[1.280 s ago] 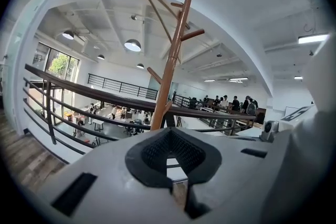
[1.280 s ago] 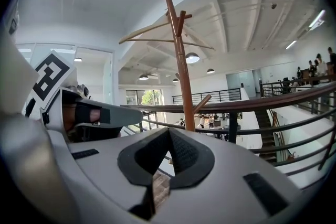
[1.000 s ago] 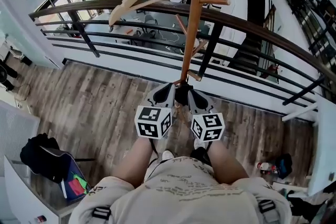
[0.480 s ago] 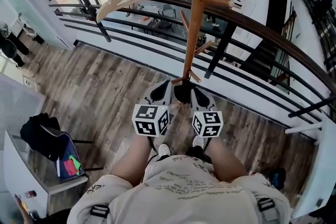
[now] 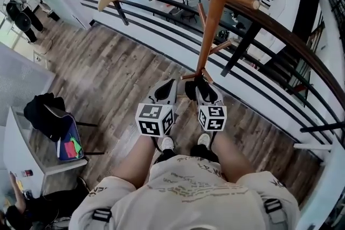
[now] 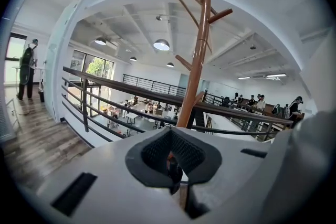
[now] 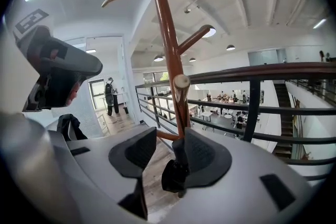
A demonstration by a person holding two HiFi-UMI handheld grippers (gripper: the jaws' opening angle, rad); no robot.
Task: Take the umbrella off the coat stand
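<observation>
The wooden coat stand (image 5: 214, 13) rises in front of me, its pole (image 7: 168, 39) close behind both grippers. A small black umbrella (image 5: 190, 90) hangs between the two grippers, low beside the pole. My left gripper (image 5: 166, 90) has its dark pads closed round a thin black part of the umbrella (image 6: 172, 166). The jaws of my right gripper (image 5: 204, 91) are opening. In the right gripper view they stand apart, and the black umbrella end (image 7: 174, 176) rests against the right pad only.
A dark railing (image 5: 280, 24) with horizontal bars runs right behind the stand, above a lower floor. A black bag (image 5: 46, 116) lies on a chair at the left by a white cabinet. People stand at the far left (image 5: 21, 13). My feet are below the grippers.
Both grippers have sunk lower beside the pole, still side by side with the black umbrella between them. The head view has swung, so the stand now leans further right.
</observation>
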